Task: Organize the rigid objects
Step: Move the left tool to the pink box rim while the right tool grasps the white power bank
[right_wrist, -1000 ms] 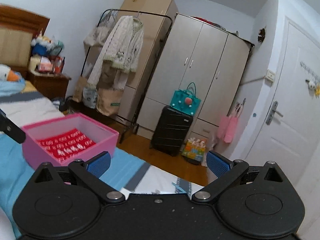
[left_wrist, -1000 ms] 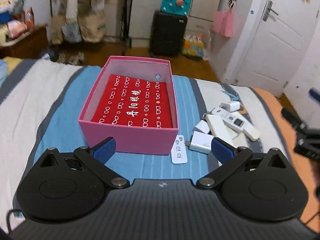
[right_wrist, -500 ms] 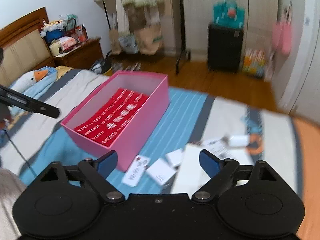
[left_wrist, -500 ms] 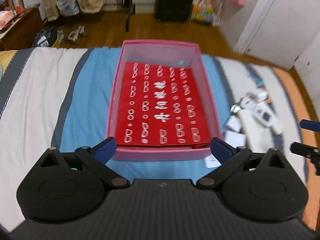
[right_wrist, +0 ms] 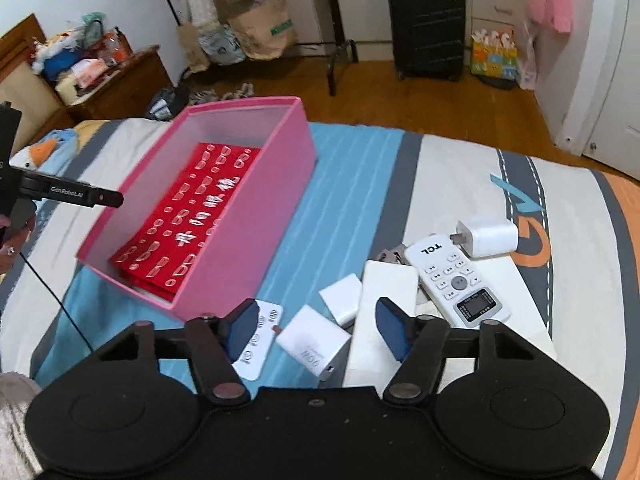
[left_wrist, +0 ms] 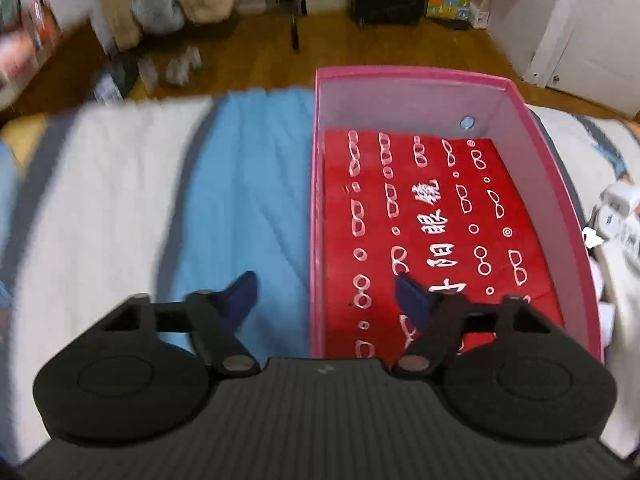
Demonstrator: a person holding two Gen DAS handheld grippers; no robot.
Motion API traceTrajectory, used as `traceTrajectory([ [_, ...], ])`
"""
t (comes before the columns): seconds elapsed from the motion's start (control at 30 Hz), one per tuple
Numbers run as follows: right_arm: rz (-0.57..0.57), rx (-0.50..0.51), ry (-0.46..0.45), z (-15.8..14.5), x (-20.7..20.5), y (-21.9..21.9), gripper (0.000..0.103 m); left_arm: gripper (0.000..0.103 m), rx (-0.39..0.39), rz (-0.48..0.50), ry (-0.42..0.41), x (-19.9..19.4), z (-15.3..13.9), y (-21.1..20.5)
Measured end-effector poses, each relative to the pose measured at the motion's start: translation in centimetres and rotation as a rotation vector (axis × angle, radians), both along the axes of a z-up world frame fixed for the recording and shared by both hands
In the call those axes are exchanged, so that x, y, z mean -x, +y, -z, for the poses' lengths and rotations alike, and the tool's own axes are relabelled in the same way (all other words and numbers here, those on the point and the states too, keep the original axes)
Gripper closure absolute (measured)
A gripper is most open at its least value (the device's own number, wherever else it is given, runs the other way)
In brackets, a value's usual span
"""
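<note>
While both sets of jaws have just been narrowing, still unclenched, the pink box [left_wrist: 316, 216] wall sits between the left gripper's [left_wrist: 324, 292]; the white charger [right_wrist: 314, 342] between the right gripper's [right_wrist: 316, 330].

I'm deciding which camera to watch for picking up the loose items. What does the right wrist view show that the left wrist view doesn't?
Right wrist only: the white TCL remote control, the white plug charger, the square white adapter and the flat white power bank, clearly laid out beyond the right gripper.

Left wrist only: the left gripper straddling the box's left wall.

Both: the pink rectangular box with the red patterned cloth inside, on the striped bedspread.
</note>
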State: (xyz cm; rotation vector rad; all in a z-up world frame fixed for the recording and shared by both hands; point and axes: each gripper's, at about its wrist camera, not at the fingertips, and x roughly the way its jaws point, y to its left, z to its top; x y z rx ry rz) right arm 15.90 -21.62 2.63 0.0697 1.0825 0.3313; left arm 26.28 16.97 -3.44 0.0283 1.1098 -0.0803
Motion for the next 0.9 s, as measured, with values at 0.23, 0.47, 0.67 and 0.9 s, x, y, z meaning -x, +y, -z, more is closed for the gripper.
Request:
traceTrajectory([
  [0.23,0.036,-0.029,0.014,1.8,-1.6,0.0,0.045,0.052,0.001,0.009,0.065,-2.0,2.9,0.4],
  [0.47,0.047,0.001,0.04,3.7,-2.8,0.1,0.06,0.092,0.079,-0.034,0.058,-2.3,3.9,1.4],
  [0.67,0.024,0.072,0.061,4.2,-3.0,0.4,0.082,0.097,0.123,-0.06,0.013,-2.3,4.1,2.6],
  [0.9,0.051,0.132,0.08,5.1,-2.1,-0.2,0.076,0.095,0.262,-0.085,0.01,-2.6,5.4,4.7],
])
